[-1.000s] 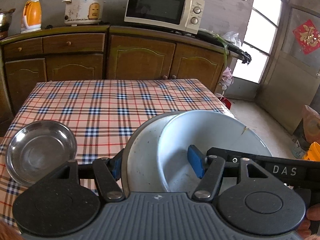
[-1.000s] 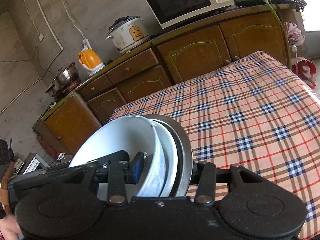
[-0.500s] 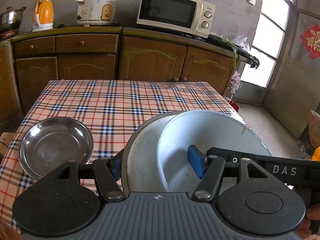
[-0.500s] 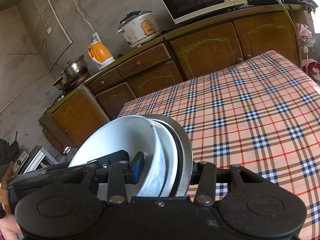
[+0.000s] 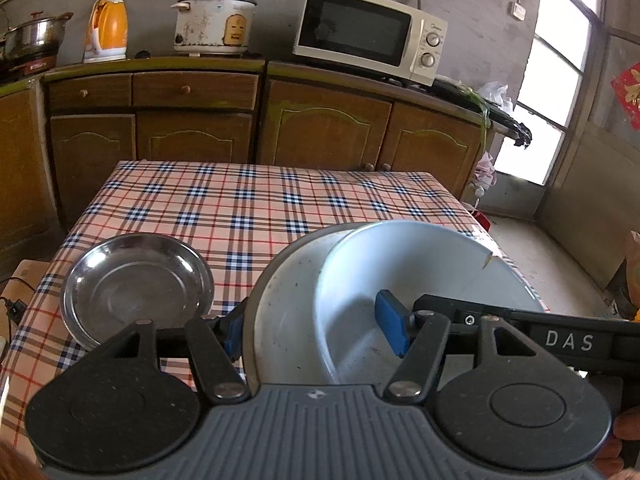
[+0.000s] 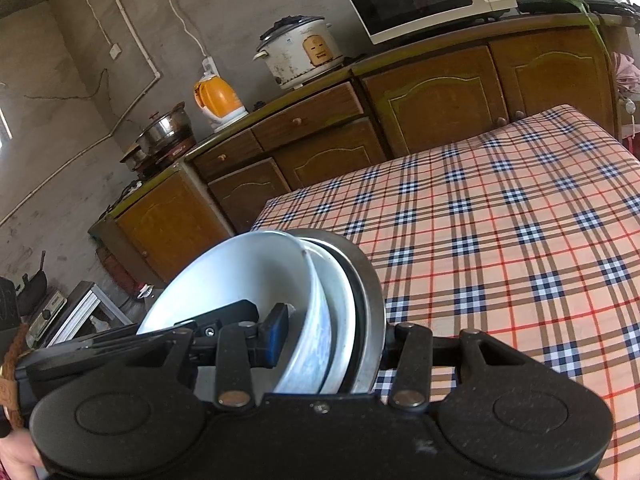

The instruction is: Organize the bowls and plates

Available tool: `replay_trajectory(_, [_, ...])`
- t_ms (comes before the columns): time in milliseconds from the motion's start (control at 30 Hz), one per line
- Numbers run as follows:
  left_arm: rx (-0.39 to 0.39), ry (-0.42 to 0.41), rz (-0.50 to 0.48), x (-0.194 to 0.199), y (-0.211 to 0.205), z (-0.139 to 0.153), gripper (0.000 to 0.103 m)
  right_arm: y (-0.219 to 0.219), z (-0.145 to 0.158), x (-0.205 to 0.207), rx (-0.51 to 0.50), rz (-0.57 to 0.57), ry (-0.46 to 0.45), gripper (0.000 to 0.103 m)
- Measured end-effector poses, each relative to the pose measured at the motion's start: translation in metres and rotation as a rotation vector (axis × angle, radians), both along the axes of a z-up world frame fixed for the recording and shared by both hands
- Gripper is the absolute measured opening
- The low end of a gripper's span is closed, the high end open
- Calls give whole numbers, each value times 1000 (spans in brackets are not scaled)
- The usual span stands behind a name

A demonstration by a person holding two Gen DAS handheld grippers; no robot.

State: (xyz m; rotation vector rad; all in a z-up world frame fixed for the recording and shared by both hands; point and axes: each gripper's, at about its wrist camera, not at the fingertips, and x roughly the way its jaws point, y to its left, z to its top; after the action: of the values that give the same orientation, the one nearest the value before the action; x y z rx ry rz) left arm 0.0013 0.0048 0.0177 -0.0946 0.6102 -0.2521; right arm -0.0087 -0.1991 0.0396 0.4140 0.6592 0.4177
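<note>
Shifted rightward and nearer in the left wrist view since a second ago: steel dish (image 5: pixel 136 284) on the plaid tablecloth (image 5: pixel 280 200). Held tilted on edge above the table's near side: nested stack of white bowl (image 5: pixel 420 280), pale plate (image 5: pixel 280 320) and outer steel plate (image 6: pixel 370 304), hollows facing right. Left gripper (image 5: pixel 316 334) clamped across the stack's rims; right gripper (image 6: pixel 332 334) clamped likewise from the opposite side. Lower rims hidden behind both gripper bodies; bowl's rim chipped. Behind: microwave (image 5: pixel 368 32), rice cooker (image 5: pixel 214 20), orange kettle (image 5: pixel 106 28).
</note>
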Motion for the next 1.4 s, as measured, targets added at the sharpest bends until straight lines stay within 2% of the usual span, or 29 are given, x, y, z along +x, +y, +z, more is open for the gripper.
replay_trajectory(1400, [-12,-13,104,-9,46,4,65,55,6,16,-13,106,-16,52])
